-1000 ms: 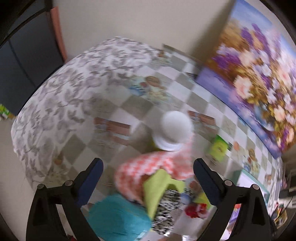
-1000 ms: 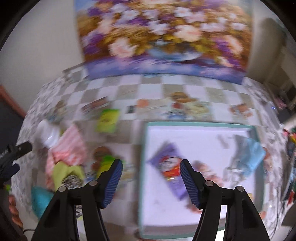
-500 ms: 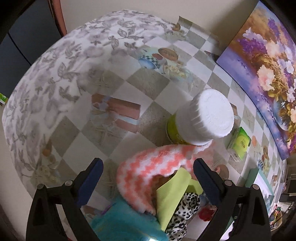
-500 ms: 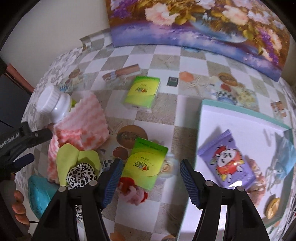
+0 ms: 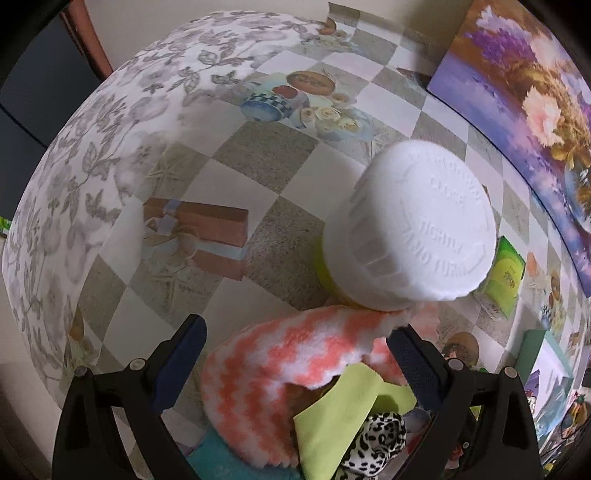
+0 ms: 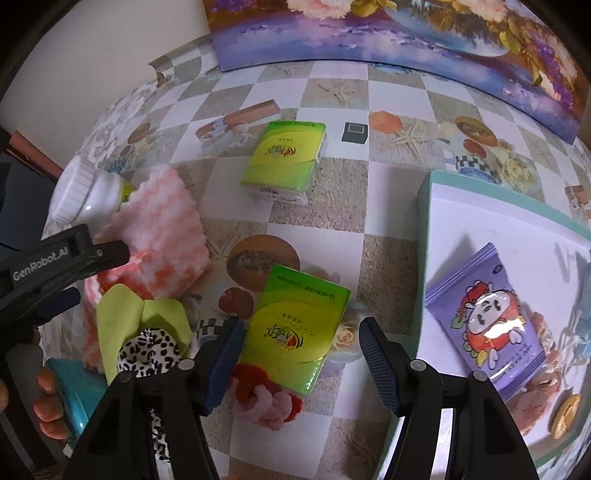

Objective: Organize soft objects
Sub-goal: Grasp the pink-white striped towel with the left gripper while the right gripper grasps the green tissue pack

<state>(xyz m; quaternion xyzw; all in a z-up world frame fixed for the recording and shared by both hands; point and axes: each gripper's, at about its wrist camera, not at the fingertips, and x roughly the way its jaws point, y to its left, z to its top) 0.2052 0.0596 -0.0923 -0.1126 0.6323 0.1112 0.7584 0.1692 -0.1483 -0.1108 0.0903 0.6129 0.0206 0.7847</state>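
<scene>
My left gripper (image 5: 295, 354) points straight down, open, its fingers on either side of a fluffy pink-and-white zigzag cloth (image 5: 280, 354) without pressing it. Under that cloth lie a lime cloth (image 5: 351, 417), a leopard-print scrunchie (image 5: 376, 439) and a teal item (image 5: 218, 461). My right gripper (image 6: 301, 354) is open over a green tissue pack (image 6: 299, 328), which lies between the fingers with gaps on both sides. A pink-and-red scrunchie (image 6: 266, 395) lies at the pack's near end. The right wrist view also shows the pink cloth (image 6: 162, 236) and the left gripper (image 6: 99, 275).
A white-lidded bottle (image 5: 417, 229) stands against the pink cloth's far edge. A second tissue pack (image 6: 284, 162) lies farther back. At right, a teal-rimmed white tray (image 6: 424, 206) holds a purple snack pouch (image 6: 487, 325). A flower painting (image 6: 406, 33) leans on the wall. A person's fingers (image 6: 48, 406) show at lower left.
Both grippers have come down closer to the table. The right view has swung left from the tray to the green tissue pack. The left gripper now straddles the pink cloth.
</scene>
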